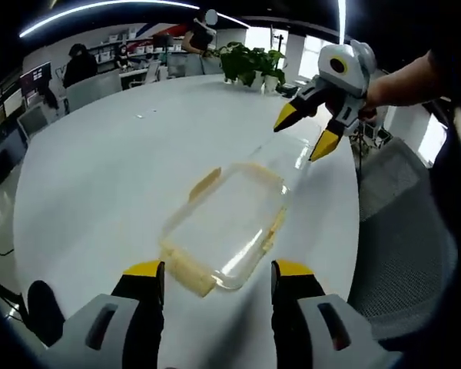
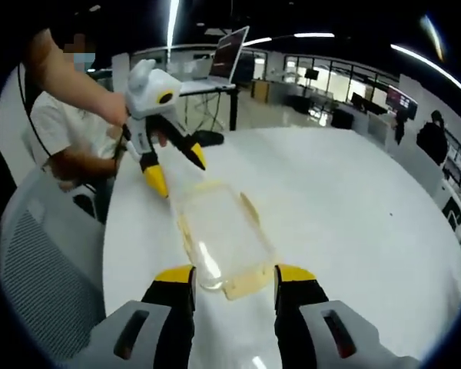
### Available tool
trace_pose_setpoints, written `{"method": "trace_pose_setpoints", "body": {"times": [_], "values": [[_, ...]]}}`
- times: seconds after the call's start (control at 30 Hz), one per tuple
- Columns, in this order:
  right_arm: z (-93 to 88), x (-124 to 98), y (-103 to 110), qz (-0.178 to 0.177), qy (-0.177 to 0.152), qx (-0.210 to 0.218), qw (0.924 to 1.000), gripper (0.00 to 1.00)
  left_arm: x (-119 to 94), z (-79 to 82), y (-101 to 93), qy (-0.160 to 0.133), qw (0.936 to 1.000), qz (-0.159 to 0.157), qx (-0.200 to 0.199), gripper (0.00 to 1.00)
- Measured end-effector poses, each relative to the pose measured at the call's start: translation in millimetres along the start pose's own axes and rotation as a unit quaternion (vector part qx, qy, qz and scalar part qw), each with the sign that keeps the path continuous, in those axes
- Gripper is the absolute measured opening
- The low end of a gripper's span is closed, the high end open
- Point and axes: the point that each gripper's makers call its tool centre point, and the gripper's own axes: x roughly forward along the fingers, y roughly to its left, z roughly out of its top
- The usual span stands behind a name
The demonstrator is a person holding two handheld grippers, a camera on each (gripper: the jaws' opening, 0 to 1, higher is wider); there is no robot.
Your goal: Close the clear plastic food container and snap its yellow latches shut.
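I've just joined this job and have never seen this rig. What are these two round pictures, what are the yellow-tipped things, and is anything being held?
A person holds one handheld gripper in each hand; a camera rides on each. The left gripper view looks along the left gripper; the right gripper appears opposite. The right gripper view looks back the other way, along the right gripper towards the left gripper. Between them, on the round white table, lies the clear plastic food container with yellow latches. Both pairs of jaws stand open, holding nothing.
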Motion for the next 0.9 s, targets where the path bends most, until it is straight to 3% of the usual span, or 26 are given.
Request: {"method": "trace_pose_setpoints", "body": {"times": [0.6,0.9], "values": [[-7.9,10,-6,0.02,0.034,-0.021,0.999,0.39,6,-7.5,12.7,0.05,0.9977,-0.019,0.041,0.54],[-12.2,14,-9,0.036,0.055,-0.034,0.9973,0.39,9,-14.2,18.0,0.084,0.9934,-0.03,0.072,0.54]]}}
